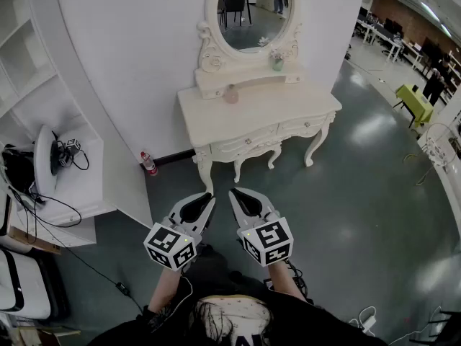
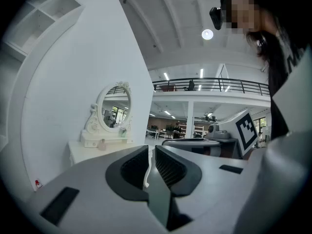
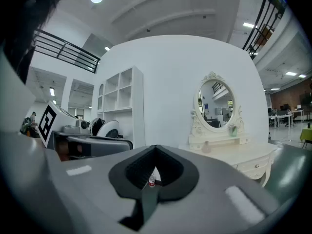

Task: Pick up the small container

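While we stood on the grey floor (image 1: 360,193): we looked steeply down past our own forearms.
Shelf unit (image 1: 72,182): white, at the far left, with black cables lying on it.
Bottle (image 1: 148,163): red-capped, on the floor at the foot of the wall, left of the table's leg.
Table (image 1: 209,114): white and ornate, against the wall ahead of us.
Left gripper (image 1: 207,200): jaws closed to a thin slit, nothing between them, well apart from the table.
Small container (image 1: 231,93): pinkish, upright on the table top just before the low ledge, untouched.
Right gripper (image 1: 236,195): jaws fully together and empty, just beside the left gripper.
Mirror (image 1: 248,9): oval, above the ledge.
Green cup (image 1: 277,62): on the ledge, at the mirror's right foot.
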`<state>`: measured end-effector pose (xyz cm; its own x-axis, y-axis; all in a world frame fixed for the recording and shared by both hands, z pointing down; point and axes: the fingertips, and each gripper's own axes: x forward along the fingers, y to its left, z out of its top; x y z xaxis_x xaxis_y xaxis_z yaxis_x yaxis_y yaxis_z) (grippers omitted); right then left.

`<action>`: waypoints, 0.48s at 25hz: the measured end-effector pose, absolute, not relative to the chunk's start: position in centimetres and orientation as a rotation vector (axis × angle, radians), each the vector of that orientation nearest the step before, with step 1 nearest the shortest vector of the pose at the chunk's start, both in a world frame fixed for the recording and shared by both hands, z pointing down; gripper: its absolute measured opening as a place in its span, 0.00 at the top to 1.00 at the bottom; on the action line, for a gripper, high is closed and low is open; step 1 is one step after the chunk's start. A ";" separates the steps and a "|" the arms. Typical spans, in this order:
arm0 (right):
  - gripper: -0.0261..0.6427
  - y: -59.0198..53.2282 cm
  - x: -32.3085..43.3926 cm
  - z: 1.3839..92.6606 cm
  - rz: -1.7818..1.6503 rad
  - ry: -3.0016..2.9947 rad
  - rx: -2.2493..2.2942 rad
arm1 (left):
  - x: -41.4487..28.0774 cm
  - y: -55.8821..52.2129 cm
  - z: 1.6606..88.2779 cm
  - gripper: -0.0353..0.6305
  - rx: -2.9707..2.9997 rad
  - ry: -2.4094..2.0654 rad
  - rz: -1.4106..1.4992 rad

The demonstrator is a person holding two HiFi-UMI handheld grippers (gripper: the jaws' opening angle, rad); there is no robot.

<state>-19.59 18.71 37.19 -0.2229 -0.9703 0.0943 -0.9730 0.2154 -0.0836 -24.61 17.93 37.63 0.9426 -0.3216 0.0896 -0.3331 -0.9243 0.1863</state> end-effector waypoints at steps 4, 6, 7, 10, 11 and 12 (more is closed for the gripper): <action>0.95 18.1 -19.5 37.4 0.195 -2.437 1.933 | -24.6 17.5 37.9 0.91 2.895 -0.502 0.094; 0.95 17.6 -19.6 37.5 0.201 -2.445 1.927 | -24.7 17.0 38.1 0.91 2.892 -0.509 0.099; 0.95 17.4 -19.7 37.6 0.205 -2.450 1.925 | -24.7 16.8 38.2 0.91 2.888 -0.513 0.101; 0.95 16.4 -19.6 37.8 0.214 -2.460 1.923 | -24.7 15.8 38.6 0.91 2.870 -0.520 0.109; 0.95 16.0 -19.4 38.0 0.217 -2.462 1.923 | -24.6 15.3 38.9 0.91 2.863 -0.520 0.112; 0.95 15.5 -19.3 38.1 0.223 -2.466 1.923 | -24.4 14.8 39.2 0.91 2.856 -0.518 0.116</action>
